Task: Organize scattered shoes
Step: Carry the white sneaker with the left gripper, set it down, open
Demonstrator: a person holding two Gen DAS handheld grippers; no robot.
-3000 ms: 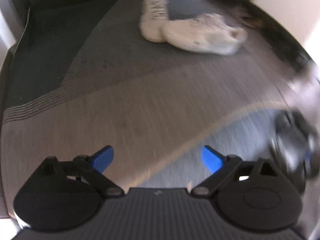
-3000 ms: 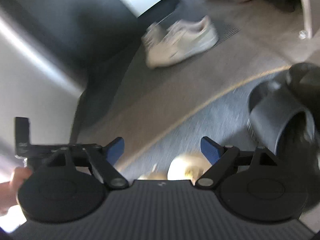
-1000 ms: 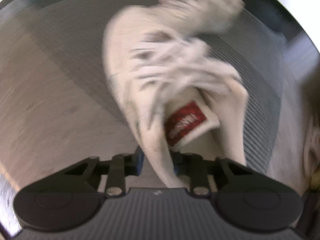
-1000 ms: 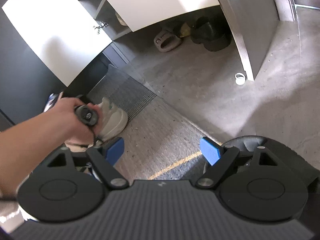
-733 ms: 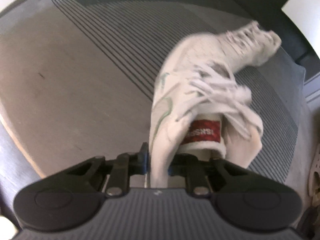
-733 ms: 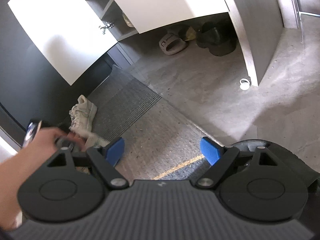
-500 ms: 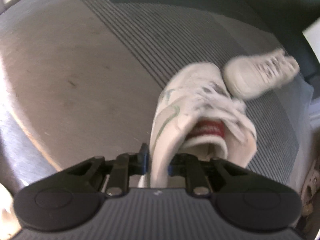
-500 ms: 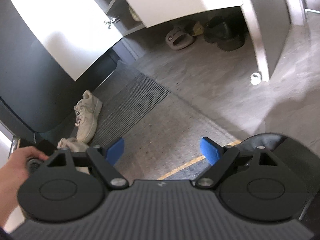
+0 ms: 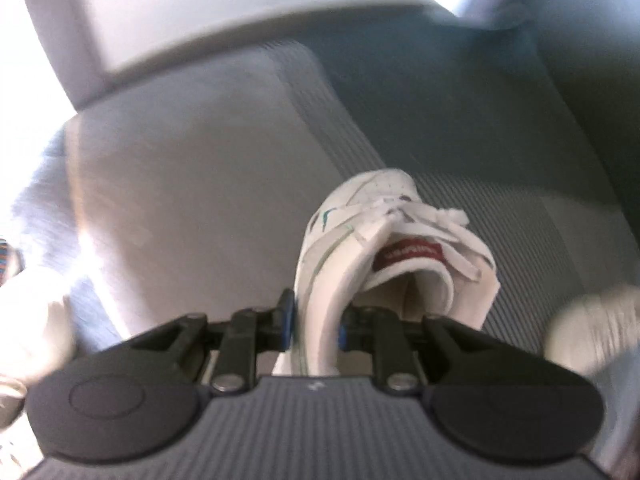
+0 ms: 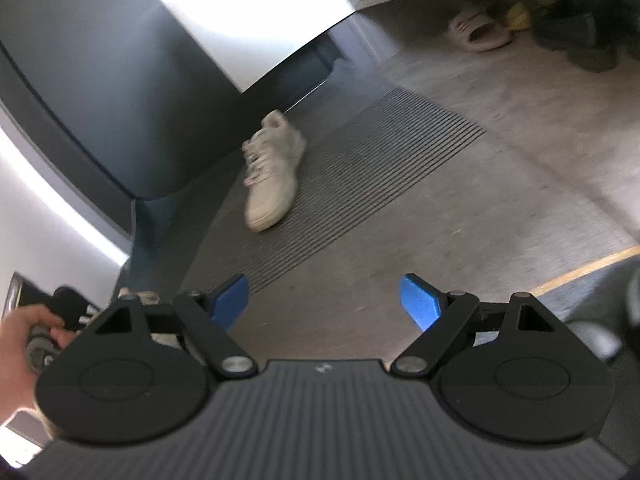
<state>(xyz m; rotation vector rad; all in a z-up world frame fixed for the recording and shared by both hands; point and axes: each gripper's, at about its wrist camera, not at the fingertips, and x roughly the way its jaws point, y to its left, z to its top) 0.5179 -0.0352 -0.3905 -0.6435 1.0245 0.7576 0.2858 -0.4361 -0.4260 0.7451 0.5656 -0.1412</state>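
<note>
The left gripper (image 9: 312, 322) has its fingers clenched on the soft collar wall of a white sneaker (image 9: 384, 248), which hangs toe-down over the ribbed mat (image 9: 520, 240). It looks light and floppy, so that padded rim seems a fair hold. The right gripper (image 10: 323, 300) is spread and empty, the sneaker's mate (image 10: 272, 172) lying at its 11 o'clock.

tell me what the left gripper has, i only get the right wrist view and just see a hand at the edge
Observer: The left gripper is shut on the collar wall of a white sneaker, seen in the left wrist view; its jaws have just eased open slightly, still pinching the wall.
Operator: which sneaker, i see one lying on the mat
Observer: Not that one. The held one shows a red tongue label, and the sneaker on the mat lies apart from it on the ribbed doormat.
Operator: is my gripper holding anything
Observer: No. The right gripper is open with nothing between its blue pads.
</note>
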